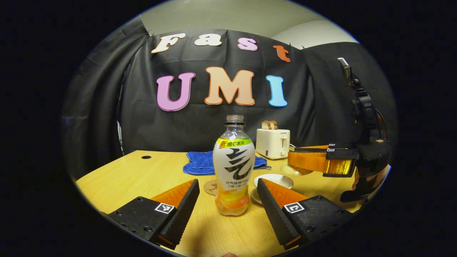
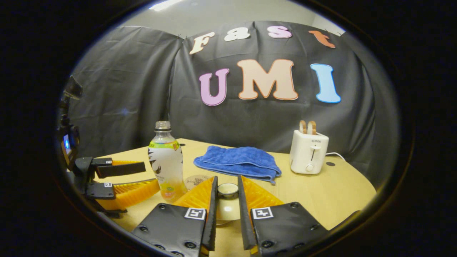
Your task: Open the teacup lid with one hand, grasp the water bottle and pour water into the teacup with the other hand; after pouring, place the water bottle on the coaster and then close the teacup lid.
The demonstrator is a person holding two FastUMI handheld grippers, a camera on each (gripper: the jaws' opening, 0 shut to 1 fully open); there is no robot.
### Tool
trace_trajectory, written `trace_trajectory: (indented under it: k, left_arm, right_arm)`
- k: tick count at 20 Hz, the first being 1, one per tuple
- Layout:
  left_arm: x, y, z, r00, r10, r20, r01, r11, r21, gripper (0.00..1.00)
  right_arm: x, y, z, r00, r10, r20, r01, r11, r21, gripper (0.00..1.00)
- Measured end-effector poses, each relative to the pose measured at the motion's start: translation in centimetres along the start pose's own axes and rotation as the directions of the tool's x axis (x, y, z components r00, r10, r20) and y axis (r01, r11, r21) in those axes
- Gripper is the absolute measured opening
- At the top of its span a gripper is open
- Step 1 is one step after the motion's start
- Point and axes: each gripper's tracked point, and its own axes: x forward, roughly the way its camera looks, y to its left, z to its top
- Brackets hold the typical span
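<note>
Right now the left tool (image 1: 226, 205) stands wide open, its two fingers flanking the uncapped clear plastic water bottle (image 1: 234, 167) with the white label and orange drink low inside, without touching it. That bottle stands upright on the pale wooden worktop (image 1: 142, 175), just in front of a round brown coaster (image 1: 210, 186). In the right gripper view the left tool (image 2: 142, 176) shows at the left, beside the bottle (image 2: 166, 162).

Meanwhile the right tool (image 2: 227, 200) is nearly closed around the knob of the pale round teacup lid (image 2: 227, 191), the fingers close on each side of it; whether both press on it, I cannot tell. In the left gripper view the right tool (image 1: 298, 160) reaches in from the right above the teacup's saucer (image 1: 273, 181), held by a hand (image 1: 357, 182).

Farther back lie a folded blue towel (image 2: 238, 160) and a white toaster (image 2: 309, 151) with two slices of bread in it.
</note>
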Motion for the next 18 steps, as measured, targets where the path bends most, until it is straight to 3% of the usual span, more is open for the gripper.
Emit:
trace_trajectory:
  k: [11,18]
  left_arm:
    - [3.1,0.1,-1.2,0.997,0.008,-0.073,-0.010,1.000,-0.018,0.94]
    - [3.9,-0.2,-1.3,0.997,0.001,-0.078,-0.001,1.000,-0.003,0.68]
  right_arm:
    - [-2.5,-3.6,1.2,0.998,-0.052,0.040,0.050,0.998,0.049,0.32]
    - [-3.7,-5.6,1.3,0.995,-0.091,0.047,0.086,0.991,0.105,0.32]
